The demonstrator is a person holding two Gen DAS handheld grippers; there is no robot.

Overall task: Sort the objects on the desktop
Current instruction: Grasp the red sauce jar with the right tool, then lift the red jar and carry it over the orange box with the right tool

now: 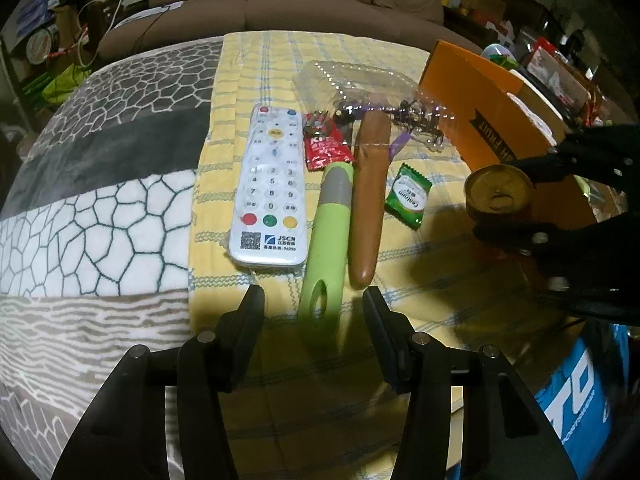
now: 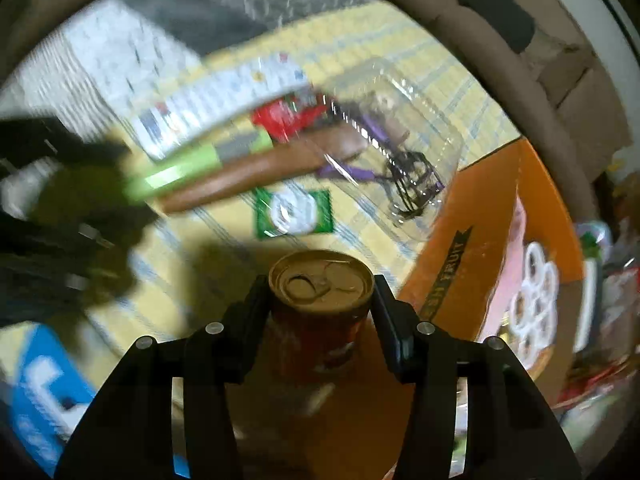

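Note:
My right gripper [image 2: 322,292] is shut on a red drink can [image 2: 320,300] with a gold top and holds it above the yellow checked cloth [image 1: 420,256]; the can also shows in the left wrist view [image 1: 500,196]. My left gripper [image 1: 314,300] is open, its jaws on either side of the ring end of a green-handled tool [image 1: 326,236]. Beside that tool lie a brown handle [image 1: 370,208], a white remote [image 1: 270,188], a red sachet [image 1: 326,148] and a green sachet [image 1: 408,196]. A clear plastic box [image 1: 352,80] sits behind them.
An orange cardboard box [image 1: 488,112] stands at the right. A grey and white patterned blanket [image 1: 92,200] covers the left side. A blue box [image 1: 572,396] lies at the near right. A brown sofa [image 1: 320,8] is behind. The right wrist view is blurred.

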